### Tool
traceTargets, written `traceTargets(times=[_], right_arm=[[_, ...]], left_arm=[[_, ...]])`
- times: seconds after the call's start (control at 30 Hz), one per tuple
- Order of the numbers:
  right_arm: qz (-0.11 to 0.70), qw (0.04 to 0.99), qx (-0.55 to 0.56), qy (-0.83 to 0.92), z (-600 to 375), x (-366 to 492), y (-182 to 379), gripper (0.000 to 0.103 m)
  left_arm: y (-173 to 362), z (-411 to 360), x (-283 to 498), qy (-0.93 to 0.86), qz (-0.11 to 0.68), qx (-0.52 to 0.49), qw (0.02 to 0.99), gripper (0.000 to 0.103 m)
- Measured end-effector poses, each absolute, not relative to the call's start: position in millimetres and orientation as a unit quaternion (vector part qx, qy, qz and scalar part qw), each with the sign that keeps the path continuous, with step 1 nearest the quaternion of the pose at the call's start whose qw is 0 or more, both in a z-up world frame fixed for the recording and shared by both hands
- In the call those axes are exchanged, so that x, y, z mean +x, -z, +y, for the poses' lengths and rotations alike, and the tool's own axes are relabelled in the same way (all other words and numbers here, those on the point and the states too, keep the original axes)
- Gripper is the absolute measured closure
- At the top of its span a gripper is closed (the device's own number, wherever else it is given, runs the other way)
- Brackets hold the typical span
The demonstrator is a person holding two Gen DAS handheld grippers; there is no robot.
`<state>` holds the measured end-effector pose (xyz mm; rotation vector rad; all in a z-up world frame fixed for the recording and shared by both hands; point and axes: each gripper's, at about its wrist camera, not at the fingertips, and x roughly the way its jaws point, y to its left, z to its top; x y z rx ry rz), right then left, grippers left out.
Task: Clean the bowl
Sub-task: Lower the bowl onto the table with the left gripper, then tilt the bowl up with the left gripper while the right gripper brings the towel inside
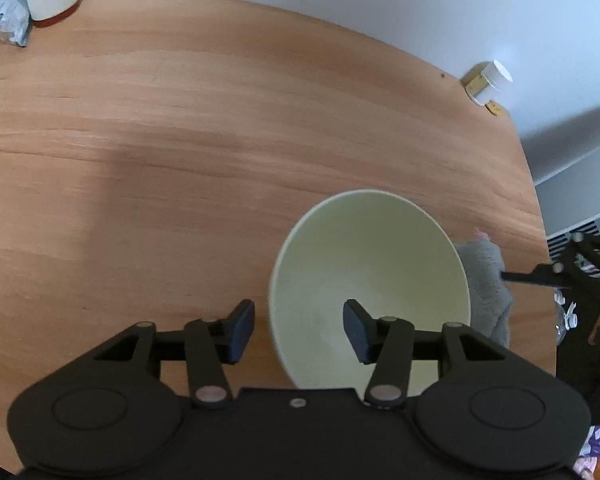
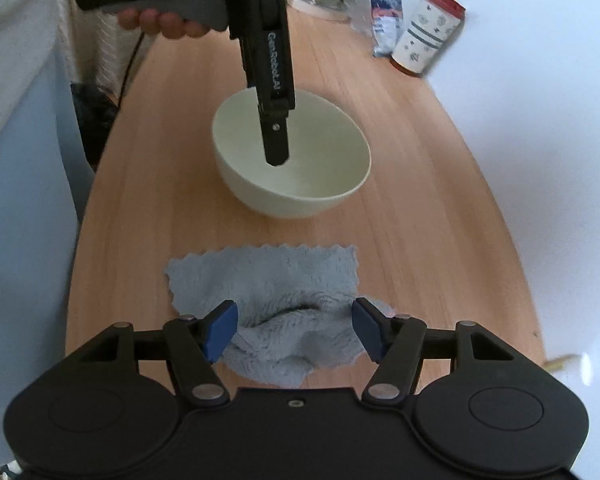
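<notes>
A: Your left gripper (image 1: 299, 330) stands partly open and holds nothing. Its jaws straddle the near wall of the pale green bowl (image 1: 370, 280), one pad outside at nine o'clock of the rim, the other pad inside the hollow. Neither pad presses on the wall as far as the left wrist view shows.

B: And the bowl itself?

A: It sits upright on the wooden table (image 1: 180, 140), toward the table's right edge. At three o'clock of it, touching or just beside its wall, lies the grey cloth (image 1: 486, 284).

B: What about your right gripper?

A: Your right gripper (image 2: 294, 330) is wide open and empty, hovering over the crumpled near half of the cloth, pads either side of a raised fold.

B: So how do you do this well?

A: I judge both hands are between grips. Close your left jaws on the rim before wiping, so the bowl cannot slide. Lower your right pads around that fold and pinch plenty of pile, not a thin edge.

B: What does each view add?

A: Only the right wrist view shows the whole cloth with its scalloped far edge at twelve o'clock, and a hand (image 2: 164, 20) on the left gripper's handle. Only the left wrist view shows which side of the rim each left pad stands on.
</notes>
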<state>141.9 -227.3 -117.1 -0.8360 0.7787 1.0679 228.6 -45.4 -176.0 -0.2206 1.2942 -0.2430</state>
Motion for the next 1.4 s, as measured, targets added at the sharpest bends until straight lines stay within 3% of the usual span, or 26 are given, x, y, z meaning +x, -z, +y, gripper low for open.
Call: traceTargets(times=[0.17,0.23,0.27,0.3,0.67,0.9,1.0,1.4], right_arm=[[0.339,0.664,-0.428,-0.511,-221,143,130,0.036],[0.351,0.653,-0.426,-0.519,-216,147,131,0.04],[0.358,0.646,-0.426,-0.523,-214,149,131,0.04],[0.359,0.642,-0.428,-0.525,-212,149,133,0.043],[0.476,0.67,-0.319,-0.471,-215,174,145,0.046],[0.496,0.705,-0.282,-0.421,-224,153,144,0.069],[0.508,0.718,-0.272,-0.391,-222,146,145,0.073],[0.583,0.761,-0.008,-0.284,-285,143,143,0.081]], left_arm=[[179,-52,230,0.119,0.612,-0.087,0.777,0.058],[177,-55,230,0.117,0.605,-0.073,0.784,0.071],[176,-55,230,0.112,0.599,-0.065,0.79,0.083],[176,-55,230,0.108,0.596,-0.06,0.794,0.084],[180,-54,239,0.12,0.62,-0.062,0.773,0.082],[181,-56,241,0.145,0.623,-0.049,0.767,0.079],[181,-56,239,0.155,0.621,-0.043,0.767,0.079],[179,-50,243,0.156,0.62,-0.093,0.763,0.094]])
